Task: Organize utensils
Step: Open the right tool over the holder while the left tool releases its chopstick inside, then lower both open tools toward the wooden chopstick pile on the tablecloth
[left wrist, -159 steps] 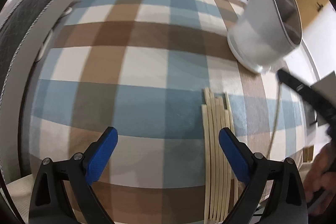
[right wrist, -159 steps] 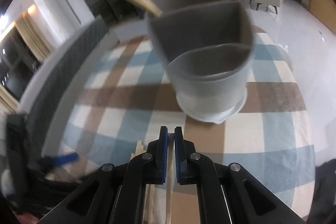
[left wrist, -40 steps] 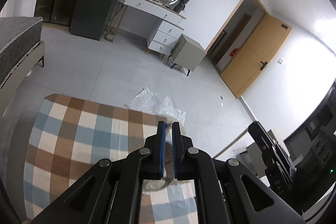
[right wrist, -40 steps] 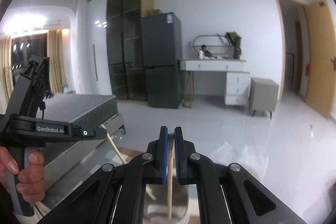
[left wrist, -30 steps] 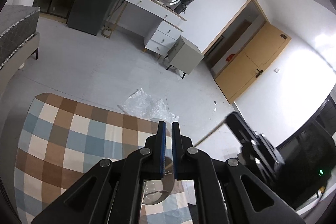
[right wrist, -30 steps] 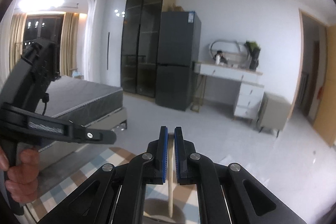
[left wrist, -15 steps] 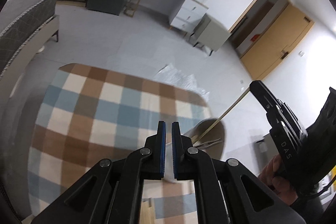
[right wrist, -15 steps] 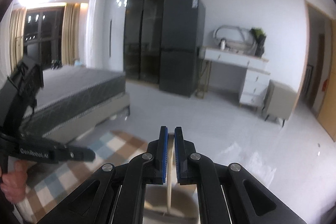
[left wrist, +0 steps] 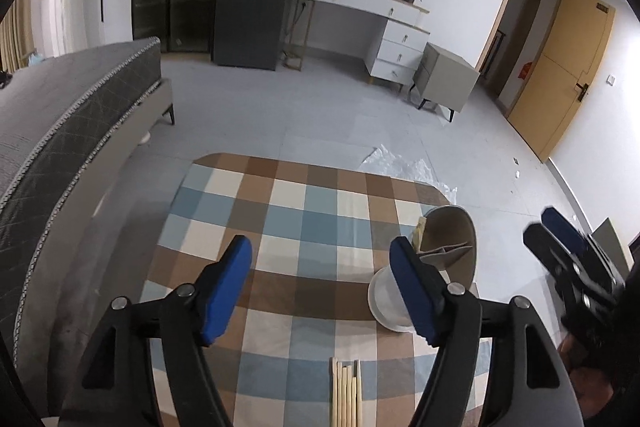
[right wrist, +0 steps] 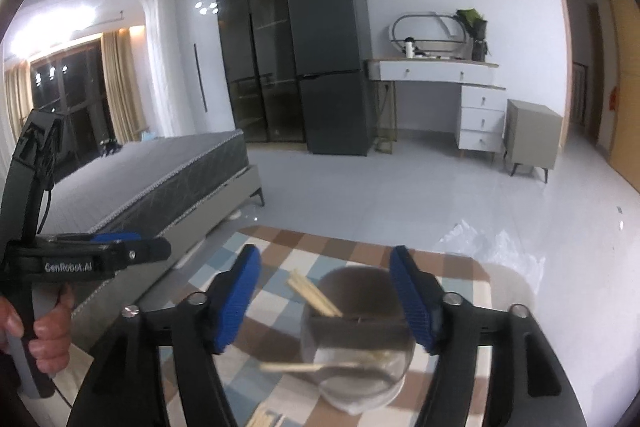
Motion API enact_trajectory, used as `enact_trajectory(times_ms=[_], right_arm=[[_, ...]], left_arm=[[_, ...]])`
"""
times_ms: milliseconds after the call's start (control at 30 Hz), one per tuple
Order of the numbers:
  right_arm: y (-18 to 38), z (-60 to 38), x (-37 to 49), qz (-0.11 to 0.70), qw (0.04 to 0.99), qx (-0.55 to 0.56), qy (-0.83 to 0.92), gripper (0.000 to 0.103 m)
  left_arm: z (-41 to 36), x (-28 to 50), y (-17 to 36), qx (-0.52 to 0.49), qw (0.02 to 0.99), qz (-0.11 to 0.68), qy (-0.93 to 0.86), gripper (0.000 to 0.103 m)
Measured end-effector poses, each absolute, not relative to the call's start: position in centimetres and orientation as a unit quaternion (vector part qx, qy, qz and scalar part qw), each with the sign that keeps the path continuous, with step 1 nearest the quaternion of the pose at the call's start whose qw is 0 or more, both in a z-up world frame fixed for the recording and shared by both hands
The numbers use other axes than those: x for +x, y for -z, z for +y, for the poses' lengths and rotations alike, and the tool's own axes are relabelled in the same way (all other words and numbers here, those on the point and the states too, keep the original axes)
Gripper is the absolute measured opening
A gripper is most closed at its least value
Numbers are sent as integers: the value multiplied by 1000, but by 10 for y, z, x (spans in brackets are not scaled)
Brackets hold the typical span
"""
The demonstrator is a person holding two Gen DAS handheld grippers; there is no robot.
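Nearest in the left wrist view: a bundle of wooden sticks (left wrist: 345,397), chopstick-like, lies flat on the checked cloth (left wrist: 280,227) at the bottom edge, below and between the blue pads. These are not yet put away, so work is left.

Left gripper (left wrist: 322,283): jaws have just been opening and stand wide apart, nothing between them, only cloth behind. Released, empty.

Right gripper (right wrist: 326,301): jaws have just been opening too, wide apart, pads pressing on nothing. A pale stick (right wrist: 316,367) shows blurred and roughly level under the gap, across the front of the holder; I judge it just let go and dropping, but whether it lands inside I cannot tell.

Just beyond, the round divided utensil holder (right wrist: 356,339) stands on the cloth near its right edge. A few sticks (right wrist: 314,294) already lean out of its rear left compartment, tips up to the left. In the left view the same holder (left wrist: 430,267) is partly hidden by the right pad.

Judgement: partway through. Some sticks are stowed, the lying bundle remains, count unclear since it is cut off by the frame.

Farther back: bed, dark fridge, white desk, door. Not part of the task.
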State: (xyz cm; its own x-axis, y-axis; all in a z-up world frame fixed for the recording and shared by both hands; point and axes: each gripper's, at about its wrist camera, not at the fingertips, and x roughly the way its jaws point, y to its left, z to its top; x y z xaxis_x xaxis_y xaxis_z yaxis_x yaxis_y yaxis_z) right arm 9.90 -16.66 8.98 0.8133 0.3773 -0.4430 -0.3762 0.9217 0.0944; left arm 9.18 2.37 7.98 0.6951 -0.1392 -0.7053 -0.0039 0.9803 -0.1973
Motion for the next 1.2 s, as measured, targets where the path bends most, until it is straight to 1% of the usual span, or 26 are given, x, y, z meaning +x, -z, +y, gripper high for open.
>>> enact_trajectory(times_ms=[100,267,300,367,500,667,767,933,1200], right_arm=[[-93,-167,79,228,954,14,-195,71],[-99,-164,46,212,958,21,-190,82],[-100,-163,42,210,959,22,-189,83],[-102,-163,30,207,960,27,-188,84],[-101,-162,15,201,962,33,-184,86],[-90,-159,-6,200,963,41,-174,92],[-82,-157,-14,207,963,44,-168,93],[-68,-158,-29,220,961,46,-163,95],[-41,-154,-37,249,955,51,-150,95]], left_arm=[[24,81,-85,-88,919,383,30,74],[22,63,-93,-78,926,368,23,78],[21,58,-94,-76,928,365,22,78],[21,51,-96,-74,931,358,17,82],[20,36,-97,-66,936,345,9,84],[20,22,-93,-55,940,337,5,86],[19,15,-87,-46,939,340,3,89],[19,3,-76,-39,938,344,6,89],[20,-7,-44,-37,934,354,0,89]])
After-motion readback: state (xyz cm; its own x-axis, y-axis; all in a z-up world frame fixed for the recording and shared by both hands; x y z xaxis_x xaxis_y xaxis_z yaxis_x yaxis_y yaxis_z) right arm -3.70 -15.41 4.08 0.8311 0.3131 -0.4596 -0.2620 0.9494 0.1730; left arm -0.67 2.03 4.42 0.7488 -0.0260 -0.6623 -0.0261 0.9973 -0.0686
